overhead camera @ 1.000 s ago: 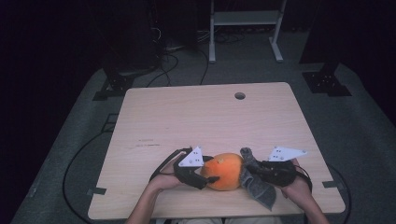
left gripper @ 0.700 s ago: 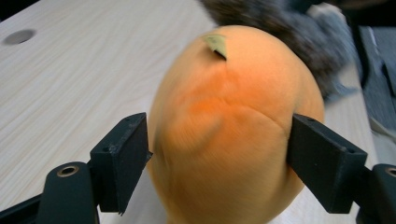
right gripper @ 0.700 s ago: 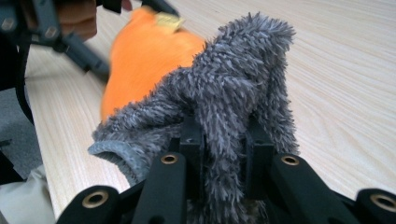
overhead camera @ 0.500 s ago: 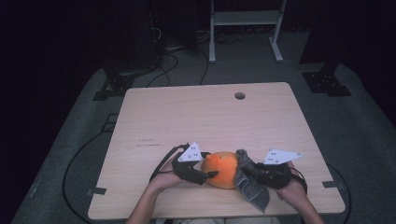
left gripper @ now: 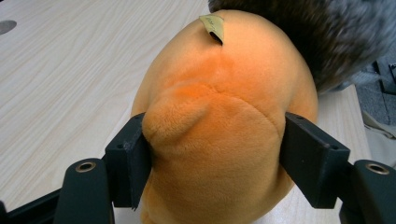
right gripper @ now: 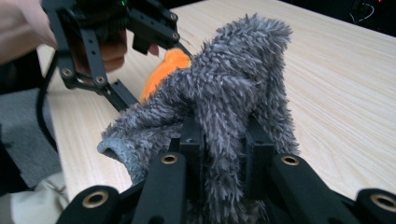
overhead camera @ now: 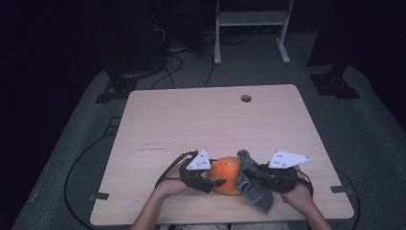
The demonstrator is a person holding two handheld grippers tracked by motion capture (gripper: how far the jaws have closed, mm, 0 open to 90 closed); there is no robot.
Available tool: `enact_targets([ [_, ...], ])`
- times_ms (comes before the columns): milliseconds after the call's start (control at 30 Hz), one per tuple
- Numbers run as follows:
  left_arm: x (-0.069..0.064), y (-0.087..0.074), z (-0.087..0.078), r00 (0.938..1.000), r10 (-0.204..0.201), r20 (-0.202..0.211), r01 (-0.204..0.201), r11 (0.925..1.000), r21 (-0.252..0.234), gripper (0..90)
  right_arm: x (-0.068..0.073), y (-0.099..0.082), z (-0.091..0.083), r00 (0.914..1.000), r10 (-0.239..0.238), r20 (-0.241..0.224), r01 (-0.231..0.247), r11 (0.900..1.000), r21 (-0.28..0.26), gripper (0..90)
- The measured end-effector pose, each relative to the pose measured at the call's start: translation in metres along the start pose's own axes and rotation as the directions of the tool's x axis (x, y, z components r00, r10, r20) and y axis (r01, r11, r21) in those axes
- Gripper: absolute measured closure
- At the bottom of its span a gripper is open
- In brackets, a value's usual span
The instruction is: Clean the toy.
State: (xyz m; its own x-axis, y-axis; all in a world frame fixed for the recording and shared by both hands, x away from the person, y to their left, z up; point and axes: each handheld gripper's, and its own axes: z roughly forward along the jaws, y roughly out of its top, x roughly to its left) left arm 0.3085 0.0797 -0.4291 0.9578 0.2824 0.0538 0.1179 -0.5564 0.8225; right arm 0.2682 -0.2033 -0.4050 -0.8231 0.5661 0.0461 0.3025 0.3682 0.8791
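My left gripper (overhead camera: 216,182) is clamping the orange plush toy (overhead camera: 229,175) at the tabletop's (overhead camera: 201,120) near edge — my right gripper (overhead camera: 252,175), pinching the grey cloth (overhead camera: 251,187), has been sliding it lower over the toy, so wiping is going on.

The table (overhead camera: 210,124) is softly lit, the room behind it is very dark, and the close-up pictures look a bit blurry.

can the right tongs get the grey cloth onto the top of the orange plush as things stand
Probably yes. The right tongs are shut on the grey cloth, which already lies against the side of the orange plush. The left tongs clamp the plush low on its sides, so its top looks free.
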Motion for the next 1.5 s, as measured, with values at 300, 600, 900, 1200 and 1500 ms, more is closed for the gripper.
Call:
enact_targets([
  [300,0.004,-0.006,-0.003,0.9996,-0.003,0.026,0.003,1.0,-0.003,30.0,-0.032,-0.034,0.003,0.9934,0.09,0.071,-0.098,0.9884,0.116,73.5],
  [600,0.001,-0.006,-0.002,0.9991,0.014,0.04,-0.014,0.9999,-0.001,29.0,-0.023,-0.024,0.008,0.9962,0.085,-0.017,-0.084,0.9951,0.052,72.9],
  [900,0.001,-0.009,-0.003,0.9988,0.016,0.046,-0.016,0.9999,0.004,28.8,-0.021,-0.019,-0.001,0.9969,0.078,0.003,-0.078,0.9964,0.032,73.1],
  [1200,0.002,-0.01,-0.004,0.9987,0.016,0.048,-0.016,0.9999,0.001,28.7,-0.033,-0.032,0.002,0.9905,0.122,0.063,-0.128,0.9872,0.096,72.7],
  [1500,-0.013,-0.004,0.0,0.9879,0.138,0.07,-0.138,0.9904,-0.004,27.8,-0.021,-0.017,0.003,0.9933,0.112,-0.026,-0.112,0.9933,0.031,72.7],
])
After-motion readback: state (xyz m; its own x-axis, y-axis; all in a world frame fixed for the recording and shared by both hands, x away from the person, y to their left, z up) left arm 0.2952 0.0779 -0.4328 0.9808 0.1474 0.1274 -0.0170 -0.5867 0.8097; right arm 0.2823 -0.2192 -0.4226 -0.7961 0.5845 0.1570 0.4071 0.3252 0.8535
